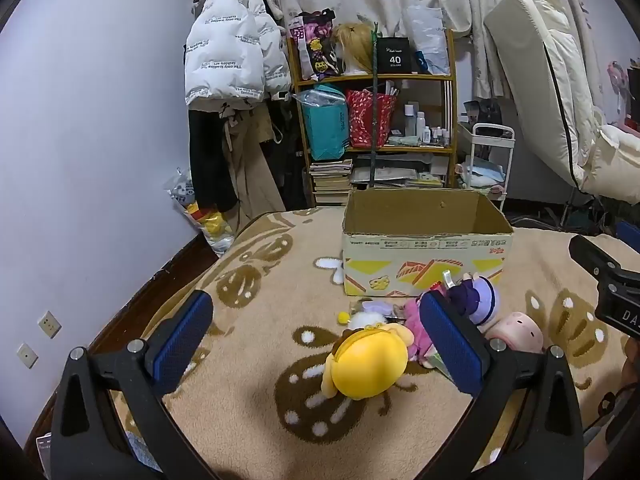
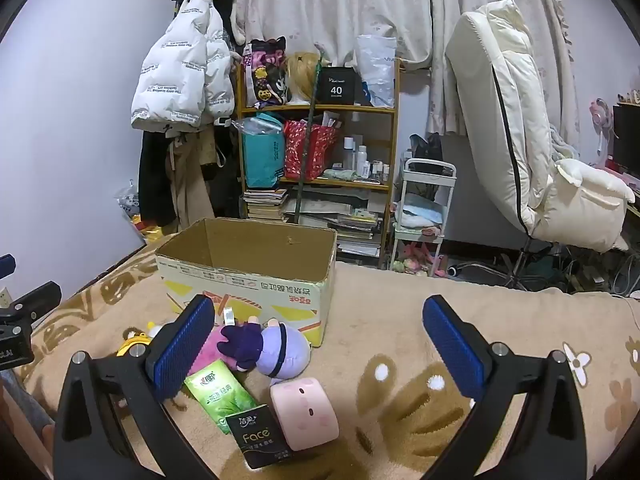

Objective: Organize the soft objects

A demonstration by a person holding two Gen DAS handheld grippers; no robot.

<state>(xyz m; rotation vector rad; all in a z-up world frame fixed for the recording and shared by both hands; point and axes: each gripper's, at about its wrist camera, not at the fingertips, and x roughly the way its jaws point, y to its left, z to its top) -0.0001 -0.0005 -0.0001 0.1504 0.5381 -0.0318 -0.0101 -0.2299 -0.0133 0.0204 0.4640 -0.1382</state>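
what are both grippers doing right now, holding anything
Left gripper: jaws open, holding nothing, above the round yellow plush toy.
Right gripper: jaws open, holding nothing.

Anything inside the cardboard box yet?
The cardboard box is open on top, and only its bare inner walls show in both wrist views. Its near wall hides the floor, so low-lying items can't be ruled out. The toys, like the yellow plush, lie outside.

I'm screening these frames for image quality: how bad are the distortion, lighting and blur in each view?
Left wrist view: strong fisheye bending, black vignetted corners, dim indoor light, soft shadow under the yellow plush. Right wrist view: same curvature, wall tinted bluish, no harsh glare, print on the black tissue pack still legible.
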